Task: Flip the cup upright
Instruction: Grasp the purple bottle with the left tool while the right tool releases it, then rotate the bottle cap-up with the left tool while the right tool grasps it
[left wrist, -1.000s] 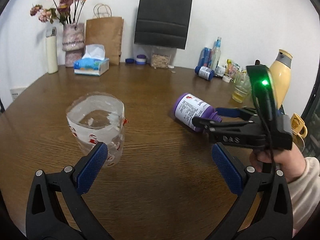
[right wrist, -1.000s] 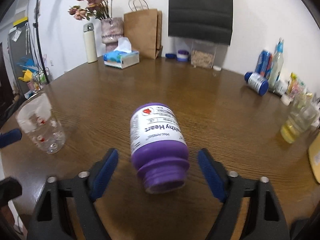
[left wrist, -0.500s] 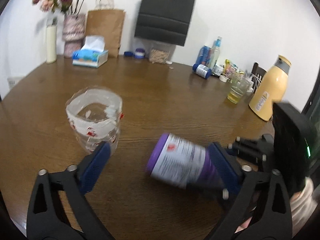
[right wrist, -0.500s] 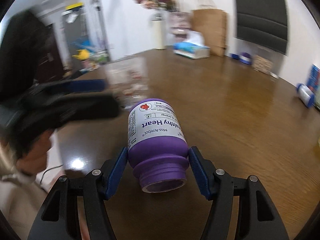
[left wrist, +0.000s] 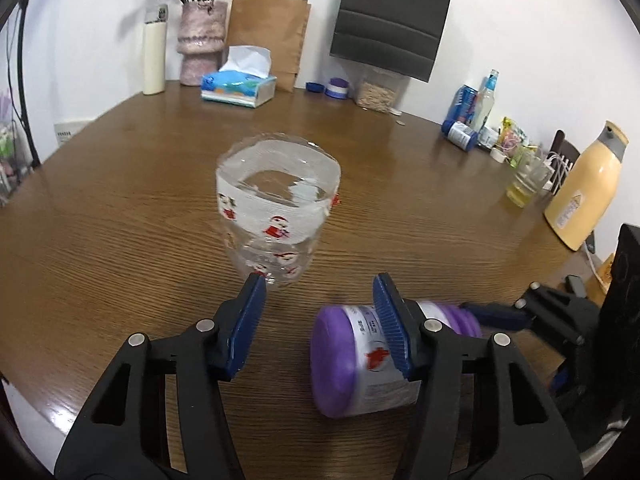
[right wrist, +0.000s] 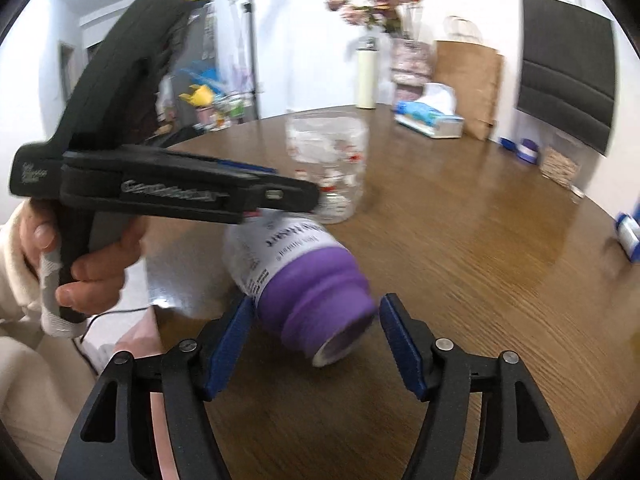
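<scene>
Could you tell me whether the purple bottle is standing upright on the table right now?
No, the purple bottle lies on its side on the table, its open neck pointing toward the right gripper.

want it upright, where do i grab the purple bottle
Probably the ribbed neck of the purple bottle, approached from its mouth end by the right gripper: it lies sideways, mouth facing that gripper, and the neck is narrower than the body.

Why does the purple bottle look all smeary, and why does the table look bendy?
Left wrist view: the purple bottle is smeared by motion blur, while the clear cup looks sharper. Right wrist view: nearly everything is blurred, the left gripper included. Both views: the fisheye lens curves the table edge, and there is glare on the wood.
</scene>
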### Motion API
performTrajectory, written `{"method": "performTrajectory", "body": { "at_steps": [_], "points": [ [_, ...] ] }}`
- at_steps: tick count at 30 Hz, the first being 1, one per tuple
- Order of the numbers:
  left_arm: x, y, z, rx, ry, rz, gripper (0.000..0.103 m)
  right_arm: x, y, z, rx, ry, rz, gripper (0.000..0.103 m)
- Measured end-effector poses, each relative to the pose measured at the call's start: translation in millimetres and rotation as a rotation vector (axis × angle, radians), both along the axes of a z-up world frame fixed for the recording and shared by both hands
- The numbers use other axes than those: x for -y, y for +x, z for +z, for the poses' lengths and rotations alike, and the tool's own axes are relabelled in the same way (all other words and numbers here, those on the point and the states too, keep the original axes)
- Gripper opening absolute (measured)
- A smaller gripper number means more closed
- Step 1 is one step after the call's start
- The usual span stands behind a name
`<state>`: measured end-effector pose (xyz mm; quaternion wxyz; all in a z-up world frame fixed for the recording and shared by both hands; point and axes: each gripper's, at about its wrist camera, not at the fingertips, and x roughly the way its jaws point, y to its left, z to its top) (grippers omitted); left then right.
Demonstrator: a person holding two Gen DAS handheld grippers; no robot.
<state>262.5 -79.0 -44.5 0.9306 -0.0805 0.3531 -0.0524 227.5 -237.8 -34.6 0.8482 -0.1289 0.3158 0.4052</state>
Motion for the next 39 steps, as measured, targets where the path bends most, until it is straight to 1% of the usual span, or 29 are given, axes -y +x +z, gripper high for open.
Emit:
{"method": "performTrajectory", "body": {
  "at_steps": [2, 5, 8, 9, 11, 12, 14, 15, 16, 17, 18, 19, 20, 21, 22, 24, 26, 28, 30, 31, 33, 34, 37, 38, 39],
  "points": [
    [0.6, -1.6, -0.7, 0.009, 0.021, 0.006, 0.052, 11.7, 6.0, 1.4, -0.003, 0.022, -0.071, 0.071],
    [1.6, -0.5, -3.9, -0.008, 0.033, 0.009, 0.052, 24.9, 14.0, 4.4, -0.009, 0.064, -0.176, 0.071],
    [0.3, -3.1, -1.6, -0.015, 0.027, 0.001, 0.053, 29.8, 18.1, 5.7, -0.02, 0.083, -0.201, 0.072],
    [0.7, -5.4, 2.6, -0.014, 0.021, -0.011, 0.055, 29.8, 18.9, 5.6, -0.023, 0.082, -0.202, 0.072],
    [3.5, -8.4, 8.8, -0.015, 0.014, -0.036, 0.065, 30.0, 19.5, 5.2, -0.028, 0.081, -0.203, 0.071],
    [6.5, -9.9, 11.6, -0.02, 0.012, -0.052, 0.073, 30.9, 19.2, 5.4, -0.03, 0.085, -0.206, 0.071],
    [14.2, -12.5, 17.5, -0.026, -0.002, -0.11, 0.074, 35.9, 20.4, 6.1, -0.033, 0.112, -0.228, 0.071],
    [18.1, -12.5, 18.3, -0.029, -0.007, -0.133, 0.078, 40.4, 20.6, 6.8, -0.031, 0.127, -0.249, 0.071],
    [25.7, -9.4, 17.3, -0.048, -0.007, -0.191, 0.083, 44.2, 21.0, 7.7, -0.028, 0.136, -0.272, 0.071],
    [32.0, -6.5, 14.5, -0.071, 0.002, -0.227, 0.084, 50.4, 21.3, 8.4, -0.02, 0.131, -0.307, 0.071],
    [41.8, -1.6, 8.0, -0.118, 0.04, -0.267, 0.084, 54.1, 22.4, 8.8, -0.014, 0.122, -0.331, 0.071],
    [51.8, 4.2, 1.0, -0.159, 0.104, -0.276, 0.082, 58.9, 24.0, 9.4, -0.009, 0.114, -0.353, 0.071],
    [62.7, 10.2, -6.2, -0.195, 0.169, -0.305, 0.078, 64.7, 24.6, 9.6, -0.007, 0.108, -0.376, 0.071],
    [68.1, 12.6, -8.9, -0.21, 0.191, -0.321, 0.06, 71.3, 24.9, 9.4, -0.011, 0.106, -0.397, 0.071],
    [74.6, 15.6, -11.2, -0.225, 0.216, -0.334, 0.06, 76.1, 24.9, 9.4, -0.013, 0.107, -0.41, 0.071],
    [79.6, 16.5, -10.3, -0.208, 0.211, -0.354, 0.06, 85.4, 23.5, 8.6, -0.018, 0.113, -0.429, 0.071],
    [80.7, 14.3, -9.6, -0.195, 0.208, -0.351, 0.06, 90.9, 22.2, 8.5, -0.021, 0.121, -0.437, 0.071],
    [84.7, 9.6, -1.0, -0.146, 0.2, -0.352, 0.06, 94.1, 18.2, 10.3, -0.01, 0.135, -0.434, 0.072],
    [86.8, 6.0, 11.9, -0.071, 0.181, -0.357, 0.06, 98.9, 13.5, 20.9, 0.034, 0.189, -0.421, 0.072],
    [87.2, 3.8, 22.9, -0.015, 0.172, -0.361, 0.06, 101.6, 12.5, 26.8, 0.053, 0.219, -0.419, 0.075],
    [85.7, 1.8, 43.2, 0.09, 0.163, -0.353, 0.06, 108.7, 12.6, 45.5, 0.084, 0.309, -0.398, 0.081],
    [84.5, 1.9, 57.3, 0.15, 0.16, -0.352, 0.06, 110.2, 15.2, 55.4, 0.088, 0.35, -0.378, 0.081],
    [85.4, 8.3, 82.1, 0.251, 0.19, -0.35, 0.06, 107.8, 31.1, 89.3, 0.056, 0.465, -0.272, 0.082],
    [85.6, 8.6, 87.6, 0.28, 0.198, -0.346, 0.06, 106.2, 38.9, 101.5, 0.032, 0.519, -0.227, 0.082],
    [85.1, 9.8, 96.3, 0.326, 0.2, -0.342, 0.06, 103.7, 42.6, 108.4, 0.016, 0.555, -0.199, 0.082]
  ]
}}
